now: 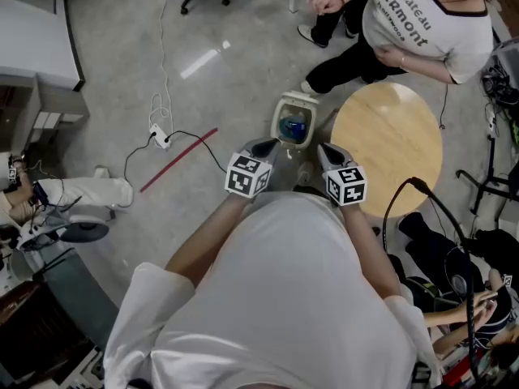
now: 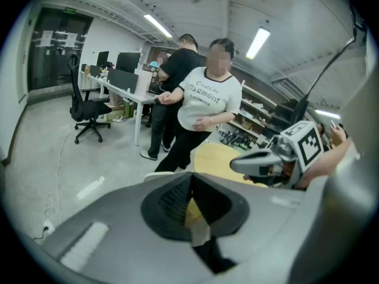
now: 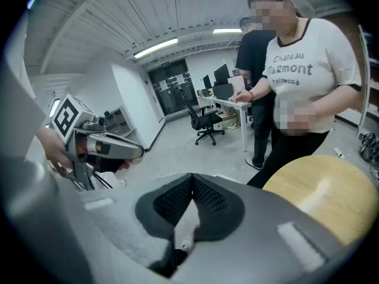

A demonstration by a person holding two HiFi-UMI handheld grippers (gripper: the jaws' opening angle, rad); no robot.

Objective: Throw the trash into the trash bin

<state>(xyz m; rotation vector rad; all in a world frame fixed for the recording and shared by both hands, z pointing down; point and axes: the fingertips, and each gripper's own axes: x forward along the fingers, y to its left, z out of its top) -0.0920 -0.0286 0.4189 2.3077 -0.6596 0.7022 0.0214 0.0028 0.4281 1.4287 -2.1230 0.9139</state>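
Note:
The trash bin (image 1: 293, 122), cream with a blue bag inside, stands on the floor just beyond both grippers. My left gripper (image 1: 269, 146) sits at the bin's near left rim. In the left gripper view its jaws (image 2: 190, 185) meet at the tips, with a yellowish scrap of trash (image 2: 193, 213) and a beige strip pinched between them. My right gripper (image 1: 324, 151) hovers at the bin's near right side. Its jaws (image 3: 191, 182) are shut with nothing held; only pale floor shows through the gap below the tips. Each gripper shows in the other's view.
A round wooden table (image 1: 391, 144) stands right of the bin. A person in a white T-shirt (image 1: 430, 19) stands behind it, another in black (image 2: 177, 70) further back. Cables and a power strip (image 1: 160, 136) lie on the floor to the left, with a red strip (image 1: 178, 160).

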